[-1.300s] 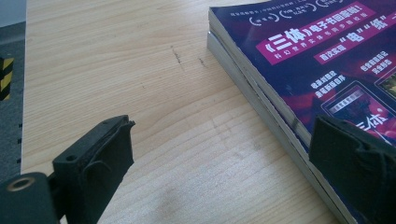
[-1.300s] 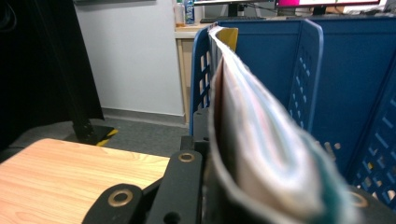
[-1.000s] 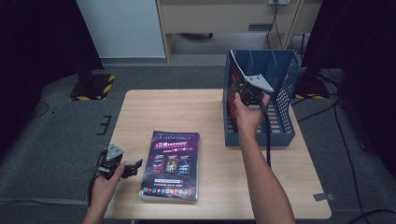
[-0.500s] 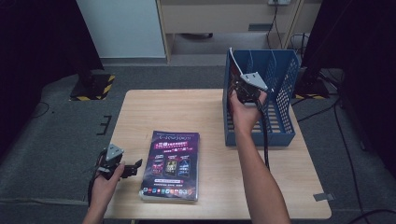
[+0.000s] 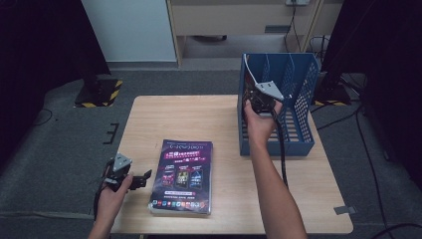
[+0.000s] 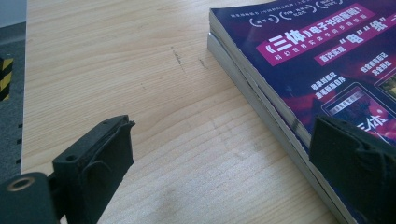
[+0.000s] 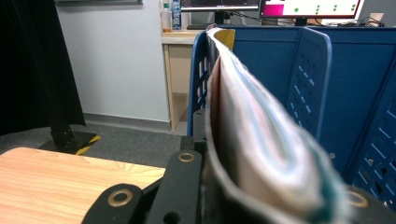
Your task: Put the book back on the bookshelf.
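Pale woodgrain table [image 5: 199,119] — glossy book stack [image 5: 184,175]

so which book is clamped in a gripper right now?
The thin one held edge-up in the right gripper at the blue rack. The purple-covered books lie flat on the table, untouched.

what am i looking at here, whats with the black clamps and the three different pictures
A person sits at a wooden table holding hand-held tongs, one in each hand. The high view looks down from above; the other two pictures come from cameras riding on the tongs. The left tongs stand open beside a stack of magazines lying flat. The right tongs are shut on a thin magazine, held upright at the blue file rack standing on the table's right side.
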Available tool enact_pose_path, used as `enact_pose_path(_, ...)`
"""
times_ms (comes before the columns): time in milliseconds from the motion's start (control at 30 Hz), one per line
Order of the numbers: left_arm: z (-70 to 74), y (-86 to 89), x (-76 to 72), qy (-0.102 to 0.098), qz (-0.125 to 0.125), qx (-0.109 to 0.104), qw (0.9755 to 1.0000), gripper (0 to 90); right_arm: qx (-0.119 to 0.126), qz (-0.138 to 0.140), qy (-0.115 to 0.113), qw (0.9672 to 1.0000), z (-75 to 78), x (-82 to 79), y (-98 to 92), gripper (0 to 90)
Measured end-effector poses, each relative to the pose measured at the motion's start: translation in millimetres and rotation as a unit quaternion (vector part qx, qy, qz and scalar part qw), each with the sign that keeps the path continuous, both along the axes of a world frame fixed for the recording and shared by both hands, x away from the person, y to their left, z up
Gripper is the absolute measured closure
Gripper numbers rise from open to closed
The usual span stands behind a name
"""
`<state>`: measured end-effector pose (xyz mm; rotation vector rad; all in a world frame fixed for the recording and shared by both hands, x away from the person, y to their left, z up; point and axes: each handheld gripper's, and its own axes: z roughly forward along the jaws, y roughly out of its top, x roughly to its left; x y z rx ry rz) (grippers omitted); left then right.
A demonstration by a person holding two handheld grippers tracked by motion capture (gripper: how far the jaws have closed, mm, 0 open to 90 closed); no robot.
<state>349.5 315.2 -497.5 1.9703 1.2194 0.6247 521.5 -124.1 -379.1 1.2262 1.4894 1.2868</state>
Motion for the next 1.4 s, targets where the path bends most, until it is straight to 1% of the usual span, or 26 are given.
enact_pose_path(133, 0.0, -0.4, 0.0, 0.0, -0.001, 0.0, 1.0, 5.6, 0.005, 0.0, 0.0, 1.0, -0.2, 0.0, 0.0, 86.2)
enact_pose_path(333, -0.2, -0.5, 0.1, 0.001, -0.003, 0.002, 1.0, 5.6, 0.005, 0.007, 0.0, 1.0, -0.7, -0.7, 1.8, 83.9)
enact_pose_path(433, -0.3, -0.7, 0.1, 0.001, -0.002, 0.001, 1.0, 5.6, 0.01, 0.013, 0.002, 0.9999, -0.8, -1.1, 3.6, 81.7)
enact_pose_path(600, -0.4, -0.7, 0.2, 0.002, -0.004, 0.003, 1.0, 5.6, 0.009, 0.024, 0.005, 0.9997, -0.9, -2.0, 4.7, 77.7)
enact_pose_path(767, -0.4, -1.0, 0.1, 0.002, -0.004, 0.003, 1.0, 5.6, 0.011, 0.033, 0.009, 0.9994, -0.9, -2.8, 5.4, 69.7)
enact_pose_path(933, -0.3, -0.8, 0.0, 0.003, -0.004, 0.003, 1.0, 5.6, 0.012, 0.036, 0.011, 0.9992, -1.2, -4.2, 6.9, 64.2)
enact_pose_path(1000, -0.3, -0.8, -0.1, 0.003, -0.004, 0.004, 1.0, 5.5, 0.014, 0.036, 0.013, 0.9992, -1.5, -5.1, 7.1, 59.4)
enact_pose_path(1167, -0.4, -1.4, -0.2, 0.003, -0.004, 0.003, 1.0, 5.6, 0.024, 0.035, 0.016, 0.999, -2.0, -8.0, 5.3, 52.0)
enact_pose_path(1267, -0.6, -1.7, -0.2, 0.004, -0.004, 0.004, 1.0, 5.6, 0.023, 0.035, 0.021, 0.9989, -2.0, -10.5, 3.7, 47.9)
enact_pose_path(1333, -0.7, -1.9, -0.1, 0.005, -0.005, 0.004, 1.0, 5.6, 0.025, 0.036, 0.02, 0.9988, -1.7, -12.7, 2.5, 46.2)
enact_pose_path(1400, -0.9, -2.1, 0.0, 0.004, -0.005, 0.004, 1.0, 5.5, 0.021, 0.04, 0.025, 0.9987, -0.3, -15.0, 1.7, 43.3)
